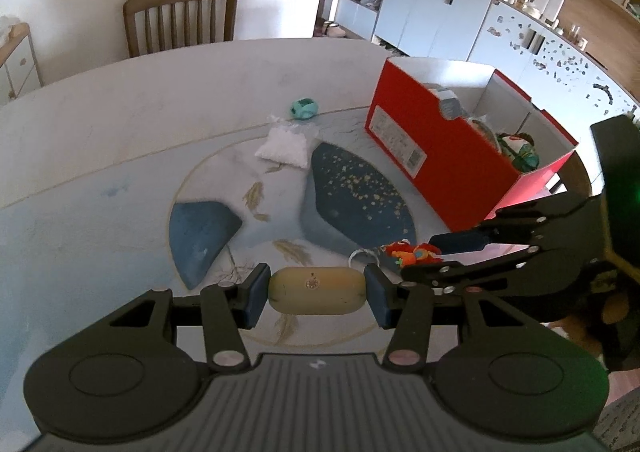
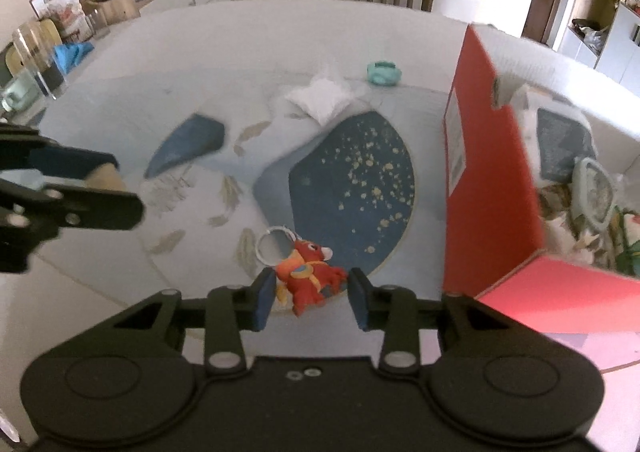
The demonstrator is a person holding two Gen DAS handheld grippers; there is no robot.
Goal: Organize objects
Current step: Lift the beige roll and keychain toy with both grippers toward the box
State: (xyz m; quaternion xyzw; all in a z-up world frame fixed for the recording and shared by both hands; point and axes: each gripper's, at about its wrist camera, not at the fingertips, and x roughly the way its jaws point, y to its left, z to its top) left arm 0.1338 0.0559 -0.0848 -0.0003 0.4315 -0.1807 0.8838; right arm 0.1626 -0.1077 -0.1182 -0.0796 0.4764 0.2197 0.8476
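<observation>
White table (image 1: 120, 111), wooden chair (image 1: 180, 17) behind; left jaws clench beige case (image 1: 316, 290), right jaws straddle red toy (image 2: 310, 280), released.

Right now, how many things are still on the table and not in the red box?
3 lying loose: a mint green toy at the far side, a white packet beside it, and a red toy keychain near the red box. The box may hide more.

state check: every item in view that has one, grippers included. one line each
left gripper: shut on beige capsule case
right gripper: open, pads straddling red plush keychain, which lies on the table
red box: lid off, partly filled
white pouch: flat on table
teal toy: on table
</observation>
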